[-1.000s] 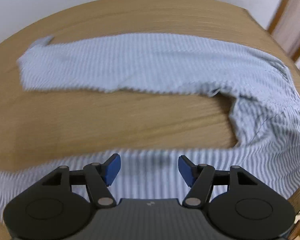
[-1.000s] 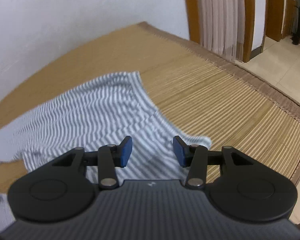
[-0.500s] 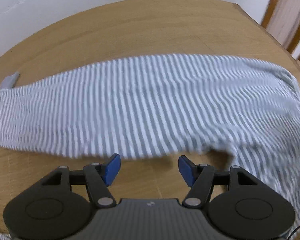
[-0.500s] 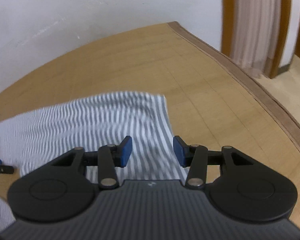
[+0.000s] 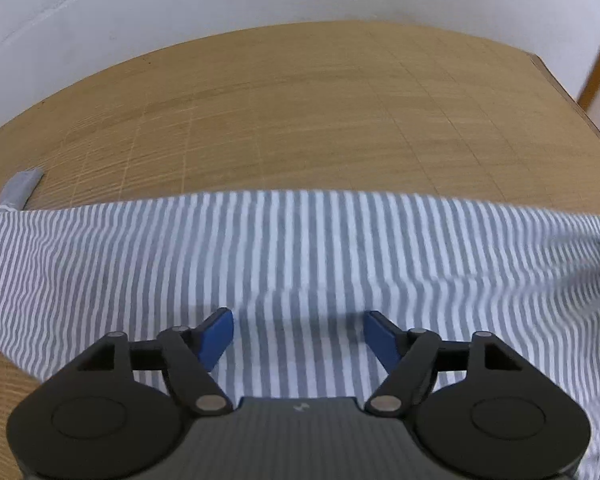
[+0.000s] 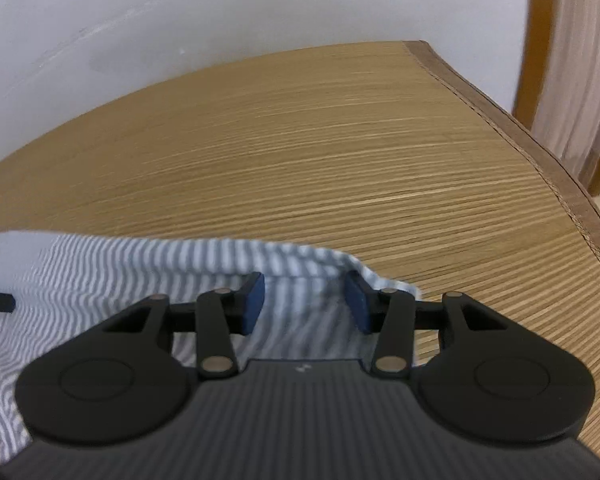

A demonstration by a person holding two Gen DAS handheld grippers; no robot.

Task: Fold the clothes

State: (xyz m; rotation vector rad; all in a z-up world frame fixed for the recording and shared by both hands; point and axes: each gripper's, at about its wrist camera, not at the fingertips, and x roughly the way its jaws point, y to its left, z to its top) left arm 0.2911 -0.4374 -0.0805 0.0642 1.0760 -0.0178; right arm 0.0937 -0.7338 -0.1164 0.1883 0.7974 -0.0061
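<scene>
The striped garment (image 5: 300, 248) lies flat on the bamboo mat (image 5: 300, 120). Above it, the left gripper (image 5: 298, 338) has just been spreading its fingers wider, pinching nothing. The right gripper (image 6: 305, 304) hangs over the garment's edge, fingers spread and empty.

Beyond the striped garment (image 5: 300, 248) the bamboo mat (image 5: 300, 120) lies bare up to the white wall (image 6: 220, 12); a curtain (image 6: 572, 80) hangs past its right edge.
</scene>
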